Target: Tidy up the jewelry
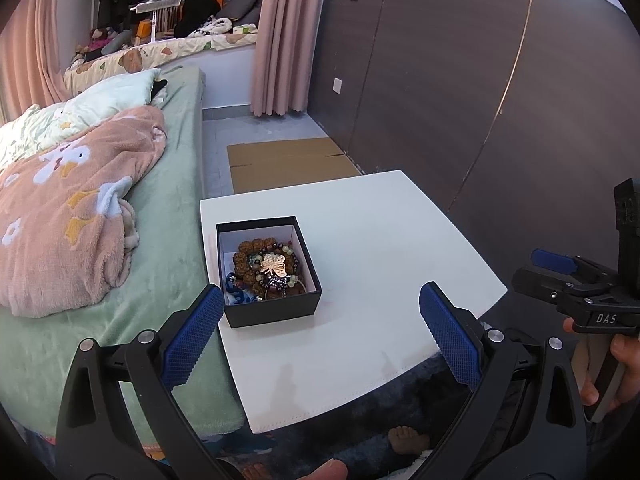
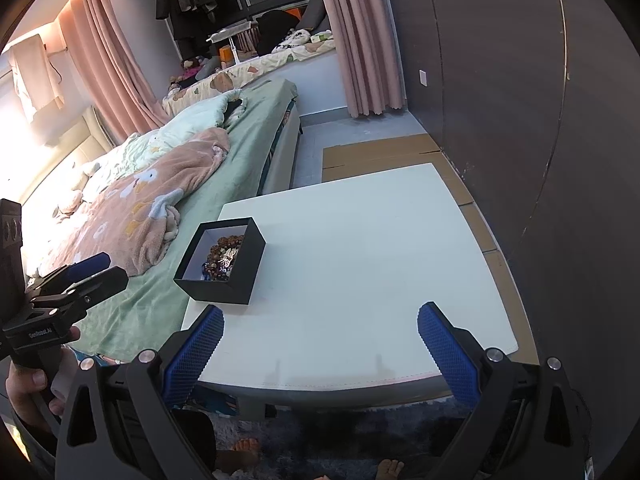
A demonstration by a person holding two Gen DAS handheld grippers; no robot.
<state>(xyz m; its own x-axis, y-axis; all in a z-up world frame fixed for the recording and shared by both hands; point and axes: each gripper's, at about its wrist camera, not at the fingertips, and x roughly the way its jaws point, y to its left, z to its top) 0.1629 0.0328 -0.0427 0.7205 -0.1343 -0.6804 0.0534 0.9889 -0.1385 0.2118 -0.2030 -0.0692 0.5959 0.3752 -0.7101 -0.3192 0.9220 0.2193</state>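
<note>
Jewelry [image 1: 267, 270], seemingly tangled beads, sits boxed just ahead of the wide-open left gripper [image 1: 322, 318]: light, slippery, best pinched by one strand.

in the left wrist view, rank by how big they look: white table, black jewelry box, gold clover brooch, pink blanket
Largest to smallest as seen:
1. white table and pink blanket: look alike in area, so unranked
2. black jewelry box
3. gold clover brooch, lying on the beads inside the box
</note>
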